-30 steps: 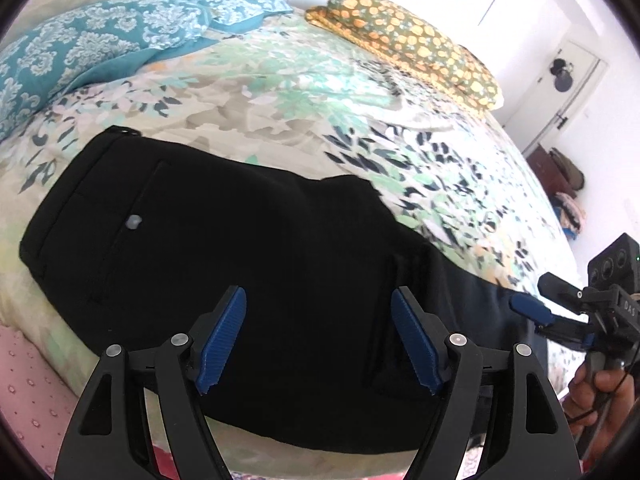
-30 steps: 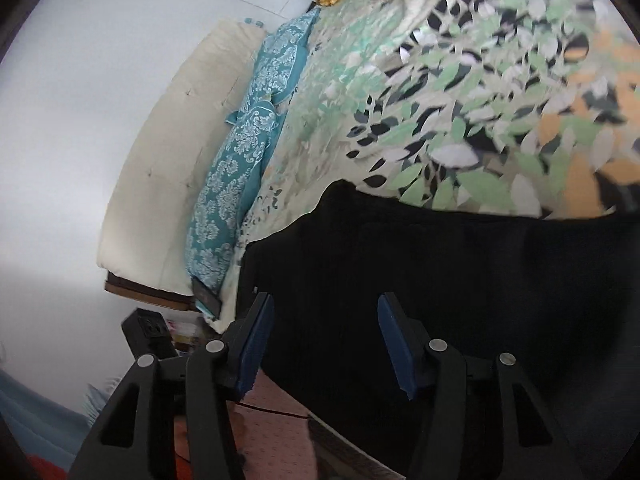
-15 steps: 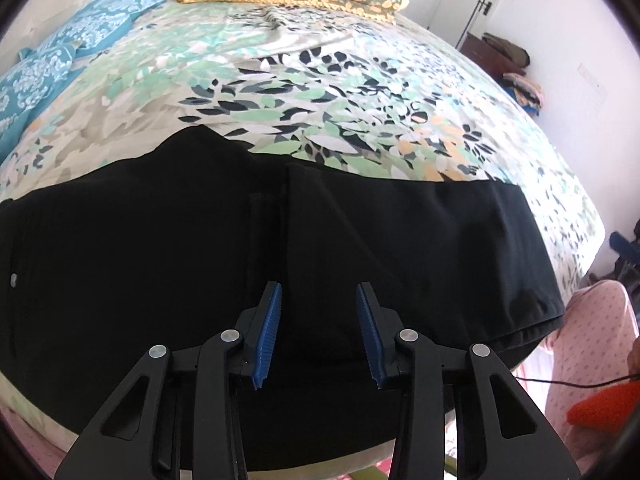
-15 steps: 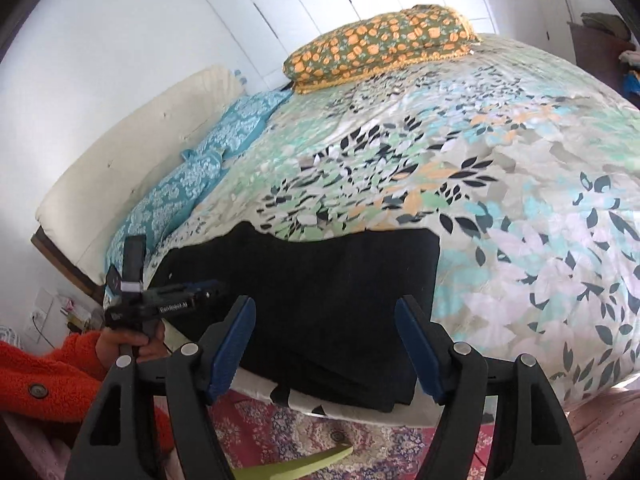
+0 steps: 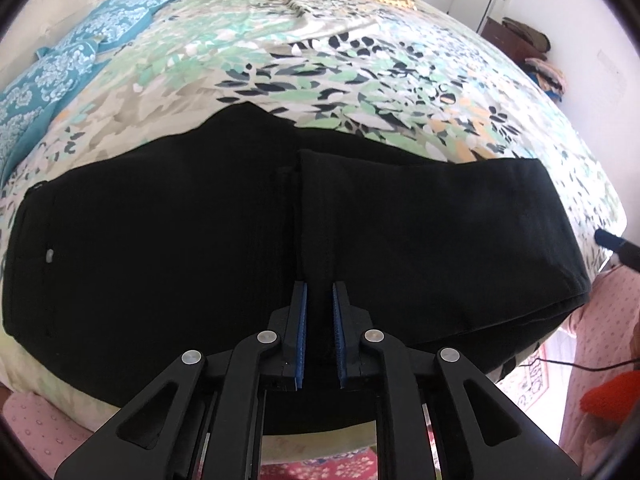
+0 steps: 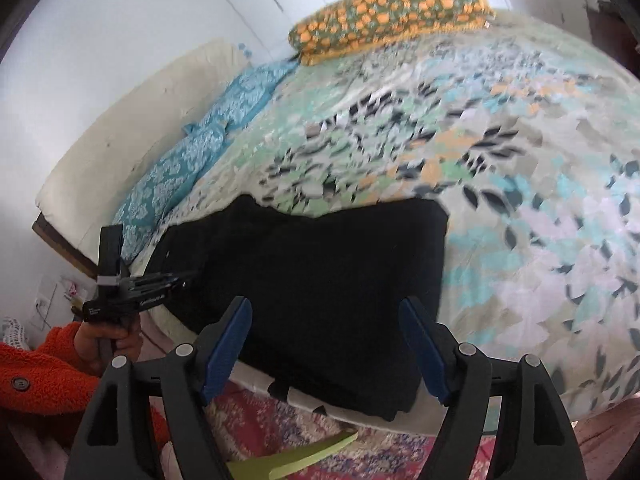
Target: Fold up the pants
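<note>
Your left gripper point(image 5: 319, 304) tilts steeply down over the near edge of the black pants point(image 5: 200, 240), and its jaws have just been closing; they now pinch the edge of the folded-over layer between the blue pads. Your right gripper point(image 6: 326, 346) angles down above the pants' right end, jaws wide with nothing between them. The pants lie across both grippers' view on the floral bedspread point(image 5: 360, 60), long axis left to right, waistband left.
</note>
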Demonstrator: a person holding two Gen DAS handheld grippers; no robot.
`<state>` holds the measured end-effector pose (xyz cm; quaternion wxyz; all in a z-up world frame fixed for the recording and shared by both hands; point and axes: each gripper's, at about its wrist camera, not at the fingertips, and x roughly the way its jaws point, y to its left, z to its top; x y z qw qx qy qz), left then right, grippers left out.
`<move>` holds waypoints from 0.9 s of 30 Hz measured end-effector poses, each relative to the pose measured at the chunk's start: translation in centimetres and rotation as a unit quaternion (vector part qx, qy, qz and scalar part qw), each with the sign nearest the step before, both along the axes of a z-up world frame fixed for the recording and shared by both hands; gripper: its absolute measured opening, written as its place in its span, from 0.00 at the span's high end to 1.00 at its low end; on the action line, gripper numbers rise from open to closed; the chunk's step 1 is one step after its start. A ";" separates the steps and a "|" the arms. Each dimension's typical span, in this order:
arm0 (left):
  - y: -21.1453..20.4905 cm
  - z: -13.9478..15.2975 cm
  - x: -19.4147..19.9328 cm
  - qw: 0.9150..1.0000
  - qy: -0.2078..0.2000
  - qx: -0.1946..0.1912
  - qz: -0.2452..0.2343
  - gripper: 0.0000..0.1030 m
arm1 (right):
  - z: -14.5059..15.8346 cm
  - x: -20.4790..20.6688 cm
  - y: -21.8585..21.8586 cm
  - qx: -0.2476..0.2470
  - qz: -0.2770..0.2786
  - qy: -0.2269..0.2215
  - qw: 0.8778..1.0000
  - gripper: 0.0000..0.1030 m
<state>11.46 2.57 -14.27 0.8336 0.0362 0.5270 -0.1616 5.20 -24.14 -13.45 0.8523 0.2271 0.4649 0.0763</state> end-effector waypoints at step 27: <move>1.8 -1.1 1.2 0.999 0.009 0.000 0.054 0.35 | -2.7 8.1 -6.5 0.117 -0.087 0.024 0.989 0.30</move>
